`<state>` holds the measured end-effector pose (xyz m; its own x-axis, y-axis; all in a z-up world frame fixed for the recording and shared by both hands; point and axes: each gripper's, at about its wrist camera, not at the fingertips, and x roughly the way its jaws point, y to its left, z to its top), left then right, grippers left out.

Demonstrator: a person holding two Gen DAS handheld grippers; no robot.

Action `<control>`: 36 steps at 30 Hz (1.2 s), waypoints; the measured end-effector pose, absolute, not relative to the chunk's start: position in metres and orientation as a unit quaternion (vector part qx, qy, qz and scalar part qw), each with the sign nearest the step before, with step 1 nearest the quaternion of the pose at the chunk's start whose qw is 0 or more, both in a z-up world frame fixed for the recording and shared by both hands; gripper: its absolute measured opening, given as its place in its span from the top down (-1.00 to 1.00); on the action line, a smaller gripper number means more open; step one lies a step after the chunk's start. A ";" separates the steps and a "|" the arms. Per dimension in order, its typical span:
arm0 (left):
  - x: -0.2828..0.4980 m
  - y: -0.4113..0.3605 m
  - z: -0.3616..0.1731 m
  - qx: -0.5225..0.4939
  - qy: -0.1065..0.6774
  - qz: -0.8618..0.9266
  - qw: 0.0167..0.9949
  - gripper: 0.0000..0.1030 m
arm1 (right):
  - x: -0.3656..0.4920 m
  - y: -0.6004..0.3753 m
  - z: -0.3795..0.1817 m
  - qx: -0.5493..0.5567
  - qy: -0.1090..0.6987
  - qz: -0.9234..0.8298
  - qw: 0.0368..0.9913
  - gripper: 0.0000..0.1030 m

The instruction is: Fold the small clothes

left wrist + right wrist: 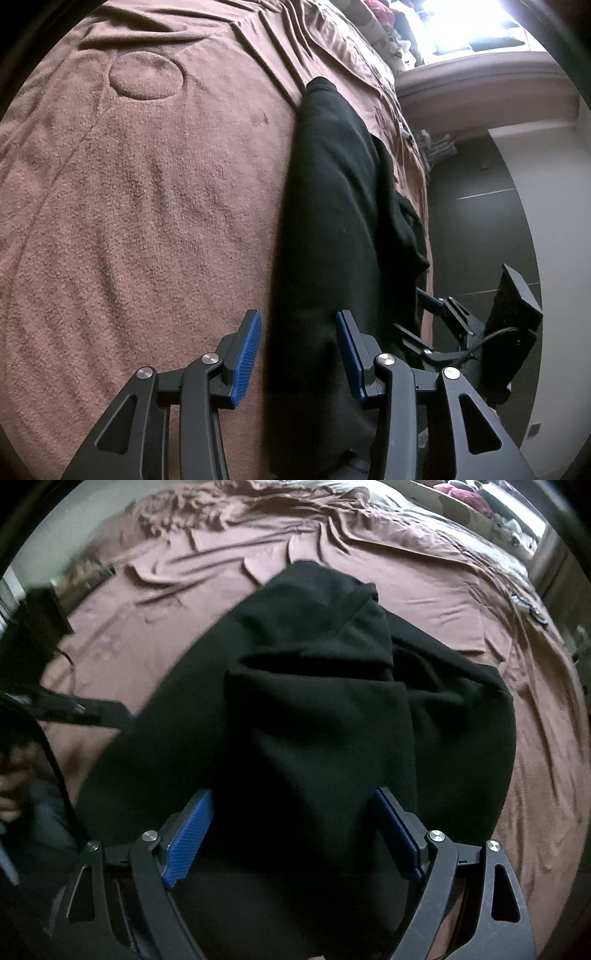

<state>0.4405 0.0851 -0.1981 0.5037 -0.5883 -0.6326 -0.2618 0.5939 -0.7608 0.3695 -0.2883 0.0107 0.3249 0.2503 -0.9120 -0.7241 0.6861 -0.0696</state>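
at the bottom of the right view the right gripper [293, 834] stands wide open over the black garment [314, 709], gripping nothing. the left gripper [299, 350] straddles its edge, pads apart. it lies on the bed [147, 203], mid-fold; next comes a fresh grasp.

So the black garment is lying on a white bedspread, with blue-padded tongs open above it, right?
Not white: the bedspread is brown, as the right wrist view shows. The black garment does lie on it, with the blue-padded right tongs open above it.
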 end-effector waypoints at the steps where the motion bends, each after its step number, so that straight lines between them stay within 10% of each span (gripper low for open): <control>1: 0.441 0.084 -0.198 -0.437 0.487 -0.109 0.748 0.16 | 0.370 -0.284 0.009 -0.247 0.488 0.308 0.778 -0.66; 36: 0.458 0.076 -0.199 -0.428 0.496 -0.107 0.748 0.12 | 0.452 -0.423 0.009 0.080 0.482 0.191 0.851 -0.20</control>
